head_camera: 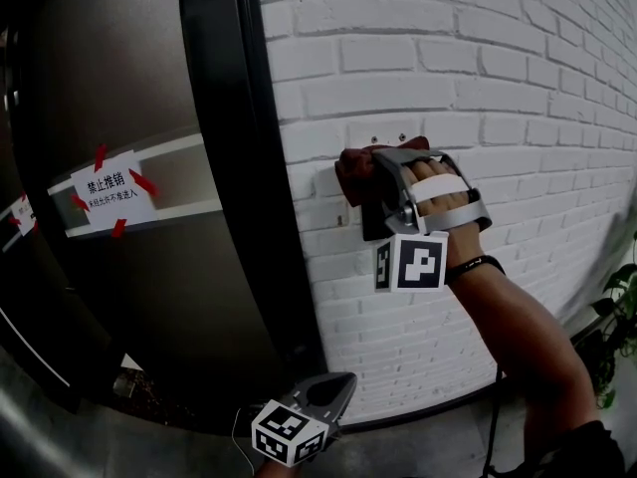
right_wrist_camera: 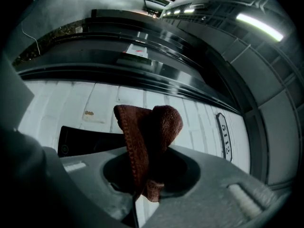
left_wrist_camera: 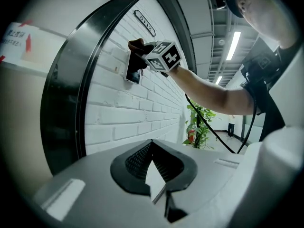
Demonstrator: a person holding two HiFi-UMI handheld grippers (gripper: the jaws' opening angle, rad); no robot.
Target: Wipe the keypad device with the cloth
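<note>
Two grippers, one working. My R gripper is raised to the white brick wall, jaws clamped on a bunched brown cloth; the wad stands up from between them. Keypad device: dark slab fixed to the wall just beside the black door frame. In the head view the cloth sits at its upper end, approx. over the top edge, w/ the dark face showing below it. Contact btwn cloth and device looks likely but can't be confirmed. My L gripper hangs low, well apart from the device, jaws together w/ nothing btwn them; no part in the wipe. Progress, as I judge it: cloth grasped and brought to the device = done; wipe itself at its top end only. Left to do: pass down over the uncovered face and lower edge. No smears or dust can be made out, so cleanliness can't be rated.
</note>
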